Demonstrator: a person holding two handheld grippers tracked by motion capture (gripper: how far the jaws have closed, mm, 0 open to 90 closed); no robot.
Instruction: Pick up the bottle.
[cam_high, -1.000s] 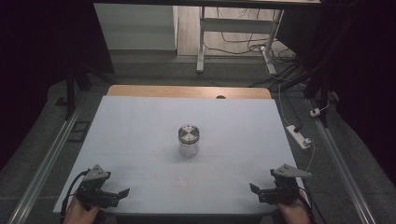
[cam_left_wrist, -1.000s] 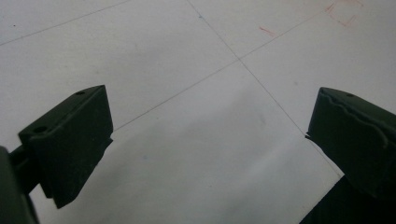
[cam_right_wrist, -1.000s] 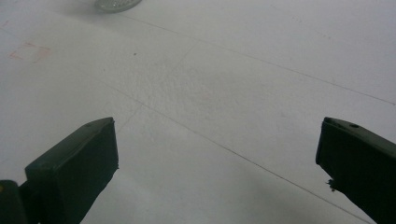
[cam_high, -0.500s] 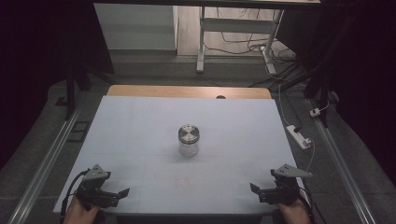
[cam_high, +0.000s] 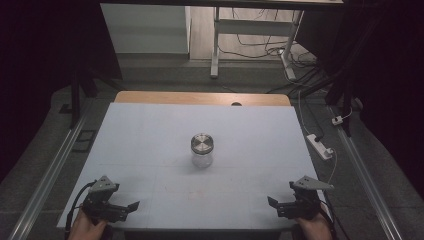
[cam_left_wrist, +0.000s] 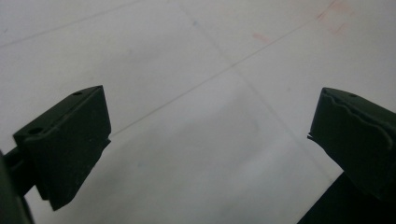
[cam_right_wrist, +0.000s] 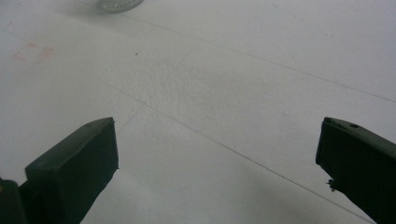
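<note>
A clear glass jar (cam_high: 202, 150) with a silver metal lid stands upright in the middle of the white table (cam_high: 150, 130). My left gripper (cam_high: 127, 209) rests at the table's near left corner, far from the jar. Its jaws (cam_left_wrist: 210, 126) have just been opening and stand wide apart with nothing between them, over bare tabletop. My right gripper (cam_high: 274, 205) sits at the near right corner, also open and empty (cam_right_wrist: 217, 154). The jar's base (cam_right_wrist: 119, 4) peeks in at the top edge of the right gripper view.
A wooden strip (cam_high: 200, 98) borders the table's far edge. A white power strip (cam_high: 320, 146) lies on the floor to the right, with cables behind it. Metal rails (cam_high: 50, 170) run along both sides. Faint red marks (cam_right_wrist: 30, 52) show on the tabletop.
</note>
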